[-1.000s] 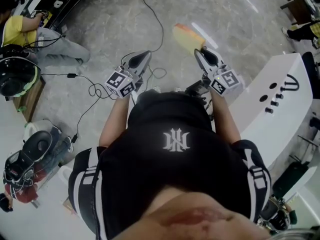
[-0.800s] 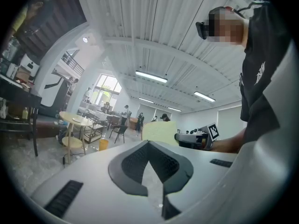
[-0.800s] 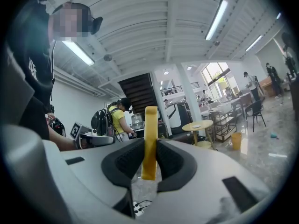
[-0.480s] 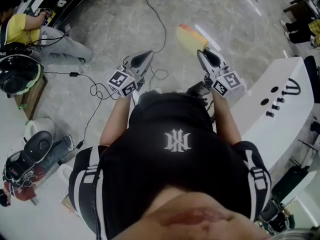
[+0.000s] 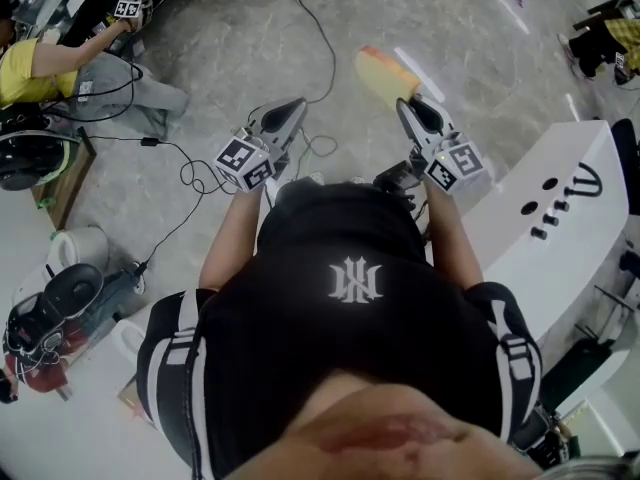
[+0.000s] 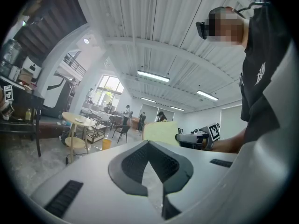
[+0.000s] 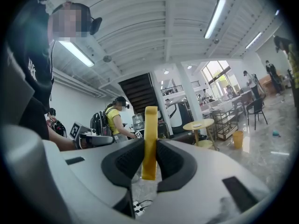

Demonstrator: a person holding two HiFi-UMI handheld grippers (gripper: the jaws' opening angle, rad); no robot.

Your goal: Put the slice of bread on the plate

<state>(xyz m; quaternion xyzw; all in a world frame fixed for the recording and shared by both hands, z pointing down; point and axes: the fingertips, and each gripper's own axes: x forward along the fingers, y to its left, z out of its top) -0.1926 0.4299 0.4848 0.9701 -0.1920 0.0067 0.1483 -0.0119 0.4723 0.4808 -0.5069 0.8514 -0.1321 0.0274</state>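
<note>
**A:** Head view first. The right hand-held gripper is out in front, pointing level, and the slice of bread sticks out past its tip on the far side.

**B:** Its own camera backs that up. The slice stands upright, thin edge toward us, with a dark pad pressed against each flat face. That's a firm clamp on the bread.

**A:** So the bread is up in the air, over the grey marbled floor, touching nothing but those pads?

**B:** Exactly. Now the left hand-held gripper. It's level too, side by side with the right one and well apart from it.

**A:** And its jaws?

**B:** Closed, tips meeting, nothing between them. Beyond them its camera catches the pale face of the slice, held by the other gripper off to the right.

**A:** Both arms reach out from a black shirt that fills the near half of the head view.

**B:** On the right there's a white curved surface. It looks like a tabletop, though the frame cuts it off. At the far left, a person in a yellow top is sitting.
</note>
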